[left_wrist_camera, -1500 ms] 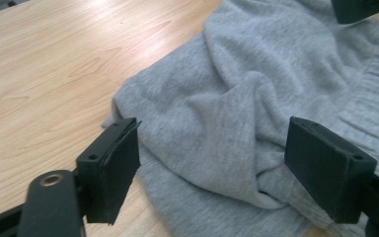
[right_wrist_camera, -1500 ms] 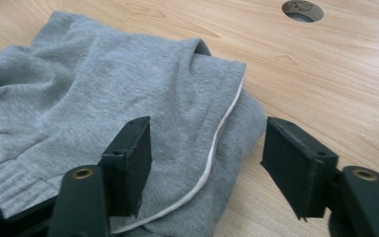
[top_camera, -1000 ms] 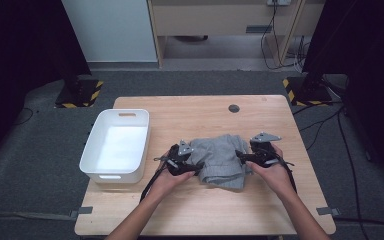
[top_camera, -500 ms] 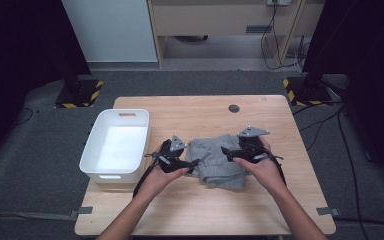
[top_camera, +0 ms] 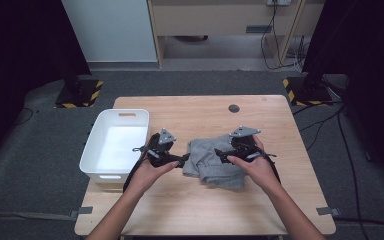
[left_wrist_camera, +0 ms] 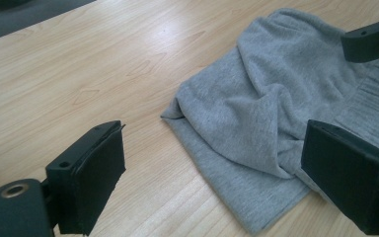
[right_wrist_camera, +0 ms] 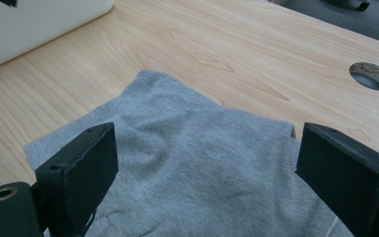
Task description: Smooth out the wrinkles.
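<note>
Centrally on the desk (top_camera: 280, 125) lies the crumpled grey garment (top_camera: 212, 160), between both claws: left claw (top_camera: 184, 161) just beside its left edge, right claw (top_camera: 221, 156) over its right half. Both stand wide, having just been opening, nothing between their jaws

No lettering, label, brand or number readable anywhere. Nothing printed on the grey cloth (left_wrist_camera: 276, 113), plain knit all over. Nothing on the white bin (top_camera: 114, 145), nothing on the wooden table (top_camera: 280, 130). Only sign-like marking: yellow-and-black hazard stripes on the stand bases (top_camera: 307, 84) on the floor, no words on them.
</note>
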Demonstrator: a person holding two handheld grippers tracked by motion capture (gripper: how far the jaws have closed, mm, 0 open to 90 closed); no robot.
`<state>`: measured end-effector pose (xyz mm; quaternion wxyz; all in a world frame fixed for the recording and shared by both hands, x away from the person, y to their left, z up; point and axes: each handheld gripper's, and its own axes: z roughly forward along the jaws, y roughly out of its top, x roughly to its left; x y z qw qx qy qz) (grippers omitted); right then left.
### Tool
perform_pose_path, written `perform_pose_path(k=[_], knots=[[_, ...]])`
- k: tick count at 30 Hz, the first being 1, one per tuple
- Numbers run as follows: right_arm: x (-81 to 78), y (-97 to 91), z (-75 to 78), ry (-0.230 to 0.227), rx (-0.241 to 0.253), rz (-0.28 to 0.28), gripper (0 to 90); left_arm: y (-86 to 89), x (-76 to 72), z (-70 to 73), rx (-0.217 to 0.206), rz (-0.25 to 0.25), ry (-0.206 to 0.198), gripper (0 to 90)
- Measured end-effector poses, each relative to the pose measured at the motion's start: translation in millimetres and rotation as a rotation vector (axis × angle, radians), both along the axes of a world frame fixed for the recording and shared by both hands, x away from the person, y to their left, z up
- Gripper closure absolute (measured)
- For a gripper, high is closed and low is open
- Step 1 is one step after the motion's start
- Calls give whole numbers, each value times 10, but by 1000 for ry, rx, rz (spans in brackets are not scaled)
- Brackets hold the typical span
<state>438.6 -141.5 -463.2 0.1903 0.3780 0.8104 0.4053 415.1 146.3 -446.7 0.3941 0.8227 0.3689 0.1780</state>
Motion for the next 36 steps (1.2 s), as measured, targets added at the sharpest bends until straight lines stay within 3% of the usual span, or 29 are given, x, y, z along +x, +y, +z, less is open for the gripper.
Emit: perform_pose_path(k=[20, 36], knots=[[-20, -45, -33, 4, -24, -4, 87, 342, -71, 289, 27, 40, -12, 79], [-27, -76, -62, 8, -55, -6, 86, 684, -59, 345, 39, 75, -20, 83]])
